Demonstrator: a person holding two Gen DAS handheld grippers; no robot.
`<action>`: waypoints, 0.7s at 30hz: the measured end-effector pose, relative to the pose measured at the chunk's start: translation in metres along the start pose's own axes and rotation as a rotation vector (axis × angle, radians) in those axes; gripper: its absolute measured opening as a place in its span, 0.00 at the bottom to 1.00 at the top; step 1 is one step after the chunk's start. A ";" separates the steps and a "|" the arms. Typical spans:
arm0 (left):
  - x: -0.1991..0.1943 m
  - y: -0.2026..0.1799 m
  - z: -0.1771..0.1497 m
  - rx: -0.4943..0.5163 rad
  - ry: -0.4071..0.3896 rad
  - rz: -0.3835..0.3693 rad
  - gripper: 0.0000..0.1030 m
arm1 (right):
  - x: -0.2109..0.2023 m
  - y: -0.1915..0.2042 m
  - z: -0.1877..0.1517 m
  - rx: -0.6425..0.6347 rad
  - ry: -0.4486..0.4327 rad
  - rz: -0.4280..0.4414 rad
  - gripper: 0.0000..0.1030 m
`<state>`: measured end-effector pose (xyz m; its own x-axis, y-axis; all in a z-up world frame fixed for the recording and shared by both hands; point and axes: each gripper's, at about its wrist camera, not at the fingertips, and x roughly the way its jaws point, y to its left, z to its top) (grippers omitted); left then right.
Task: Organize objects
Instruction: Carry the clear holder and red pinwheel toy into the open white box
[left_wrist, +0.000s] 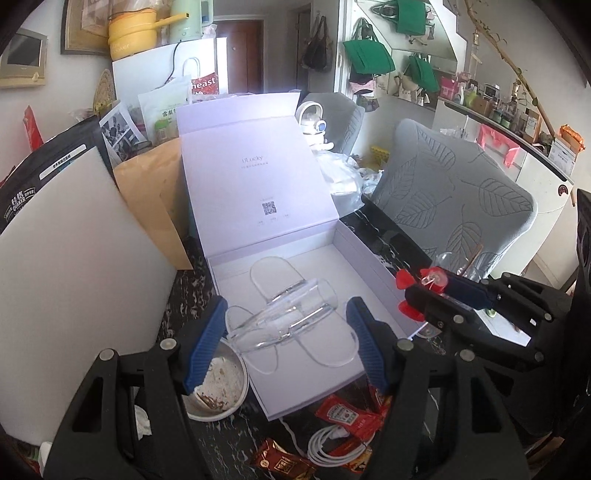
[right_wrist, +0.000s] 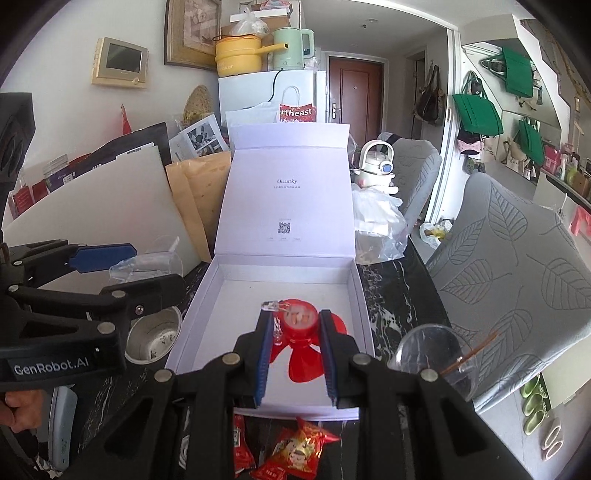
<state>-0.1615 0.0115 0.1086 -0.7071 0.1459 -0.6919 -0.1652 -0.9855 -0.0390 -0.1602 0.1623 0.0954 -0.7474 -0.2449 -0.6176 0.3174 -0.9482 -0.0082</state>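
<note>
Both grippers hang over the open white box (left_wrist: 354, 254) right now, each with something in its jaws. From the left wrist camera, the left gripper (left_wrist: 288, 332) sits low in the centre of the frame, its blue pads set about half apart, with a clear glass piece (left_wrist: 284, 314) lying tilted between them. Whether the pads actually press on the glass is hard to call here; the edges melt into the box floor. This same view catches the right gripper (left_wrist: 424, 291) coming in from the right edge, clamped narrow on a small red fan (left_wrist: 421, 284).

Over to the right wrist camera: there the red fan is plain, hub between the blue pads, blades spread below against the white floor of the box, in the lower centre of the frame. A tiny clear bulb-like part sits at the hub's upper left. The left gripper shows at the left edge, and its glass is just a faint shimmer past the blue pad. A hand (right_wrist: 18, 406) grips that tool's handle at lower left, something the other camera never shows.

Only the left view gives the ketchup sachets (left_wrist: 343, 413) and coiled white cable (left_wrist: 332, 443) at the bottom. Only the right view gives the clear plastic cup (right_wrist: 432, 354) at lower right. Both grippers angle downward toward the box.
</note>
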 end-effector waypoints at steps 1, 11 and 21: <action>0.005 0.002 0.004 -0.001 0.001 0.008 0.64 | 0.004 0.000 0.003 -0.003 -0.001 -0.003 0.23; 0.056 0.024 0.039 -0.017 0.024 0.064 0.64 | 0.050 -0.004 0.040 -0.021 0.003 -0.019 0.23; 0.109 0.039 0.052 -0.042 0.039 0.146 0.64 | 0.096 -0.010 0.052 -0.027 0.021 -0.073 0.23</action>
<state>-0.2807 -0.0061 0.0689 -0.6941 -0.0017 -0.7199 -0.0336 -0.9988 0.0347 -0.2660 0.1374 0.0772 -0.7570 -0.1706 -0.6308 0.2781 -0.9576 -0.0747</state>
